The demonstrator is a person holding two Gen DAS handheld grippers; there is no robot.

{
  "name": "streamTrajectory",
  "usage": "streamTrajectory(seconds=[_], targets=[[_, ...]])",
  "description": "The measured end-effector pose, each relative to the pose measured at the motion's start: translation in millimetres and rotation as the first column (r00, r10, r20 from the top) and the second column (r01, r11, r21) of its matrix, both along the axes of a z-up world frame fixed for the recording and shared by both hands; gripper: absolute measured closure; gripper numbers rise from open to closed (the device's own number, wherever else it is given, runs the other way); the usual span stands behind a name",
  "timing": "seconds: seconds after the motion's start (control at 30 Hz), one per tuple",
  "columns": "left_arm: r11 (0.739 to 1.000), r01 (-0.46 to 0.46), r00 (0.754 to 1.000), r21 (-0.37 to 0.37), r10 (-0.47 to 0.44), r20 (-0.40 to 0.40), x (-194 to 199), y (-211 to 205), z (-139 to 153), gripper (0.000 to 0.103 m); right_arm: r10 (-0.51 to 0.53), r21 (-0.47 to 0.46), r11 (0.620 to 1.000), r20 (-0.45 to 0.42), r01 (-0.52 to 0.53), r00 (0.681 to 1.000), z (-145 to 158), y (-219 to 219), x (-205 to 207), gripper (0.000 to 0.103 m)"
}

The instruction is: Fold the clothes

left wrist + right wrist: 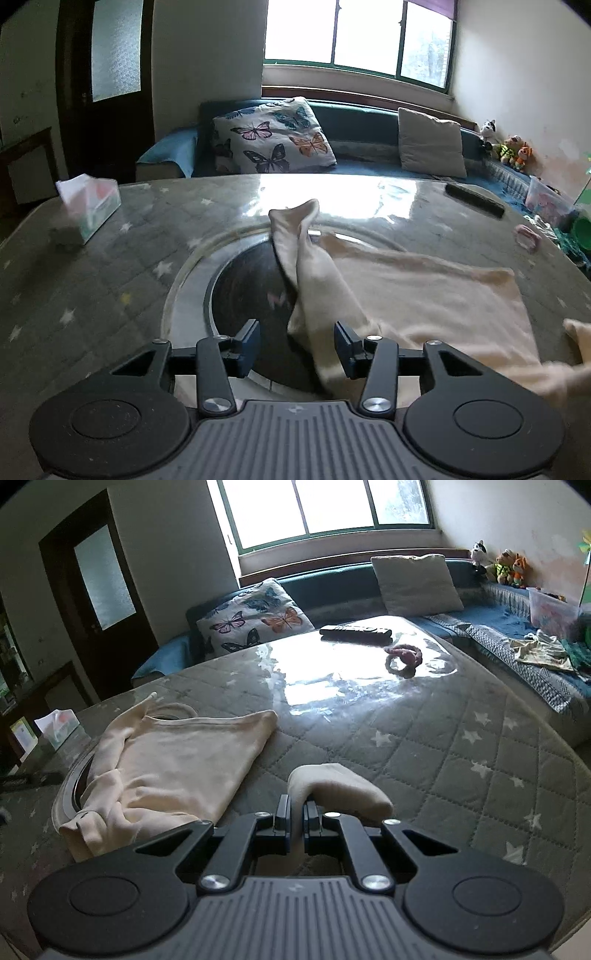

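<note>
Right gripper: the right gripper (pixel 294 818) has its jaws drawn nearly together, pinching a fold of the cream knit garment (pixel 177 764); the pinched sleeve end curls up just beyond the fingertips.
Left gripper: the left gripper (pixel 297 341) has its jaws spread wide, gripping nothing; the cream knit garment (pixel 406 291) lies between and under the fingertips.
Garment position: spread on the grey star-quilted table (pixel 424 746), partly over a round glass inset (pixel 240 280).
Mid-table items: pink ring-shaped hair tie (pixel 403 659); tissue box (pixel 90 206) at the left edge.
Far edge: black remote control (pixel 355 632).
Beyond table: butterfly-print cushion (pixel 273 136) on a blue sofa (pixel 354 122).
</note>
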State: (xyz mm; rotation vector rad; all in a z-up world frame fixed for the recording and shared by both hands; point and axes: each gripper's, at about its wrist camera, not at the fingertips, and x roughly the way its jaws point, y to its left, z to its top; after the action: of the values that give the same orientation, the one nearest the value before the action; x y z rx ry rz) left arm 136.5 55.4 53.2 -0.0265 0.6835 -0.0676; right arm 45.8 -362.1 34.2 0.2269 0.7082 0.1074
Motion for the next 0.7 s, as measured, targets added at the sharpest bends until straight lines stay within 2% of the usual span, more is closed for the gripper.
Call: streamTrajectory(seconds=[0.2,0.3,0.37,0.4,0.43,0.53,0.7], targets=[[0.999,-0.027,0.999,-0.036,0.026,-0.041,53.9,0.8,-14.2,0.048,0.004,0.003,1.000,-0.020,-0.004,1.000,-6.3,0.3,1.1,0.097],[0.994,-0.026,0.997,-0.107,0.017,-0.079,72.1,4.3,-22.2,0.049,0.003,0.006,1.000,-0.027,-0.002,1.000,-9.0,0.6,2.6,0.097],[0.989,-0.014,0.995,-0.147,0.000,-0.095,78.4,4.7,-26.9,0.065,-0.002,0.010,1.000,-0.030,0.003,1.000,-10.1,-0.2,3.3,0.097],[0.985,-0.001,0.995,-0.170,-0.017,-0.103,79.5,4.8,-28.7,0.092,-0.005,0.012,1.000,-0.030,0.005,1.000,-10.5,-1.1,3.6,0.097],[0.981,0.008,0.994,-0.191,-0.029,-0.108,79.1,5.2,-29.7,0.099,-0.006,0.014,1.000,-0.030,0.007,1.000,-10.8,-1.7,4.0,0.097],[0.982,0.005,0.997,-0.188,-0.019,-0.073,64.7,6.7,-23.1,0.101,-0.007,0.013,1.000,-0.025,0.008,1.000,-11.5,-2.3,5.4,0.097],[0.981,-0.034,0.999,-0.191,0.036,0.006,21.8,25.1,6.6,0.101,-0.010,0.011,1.000,-0.003,0.010,1.000,-8.4,-2.9,3.5,0.097]])
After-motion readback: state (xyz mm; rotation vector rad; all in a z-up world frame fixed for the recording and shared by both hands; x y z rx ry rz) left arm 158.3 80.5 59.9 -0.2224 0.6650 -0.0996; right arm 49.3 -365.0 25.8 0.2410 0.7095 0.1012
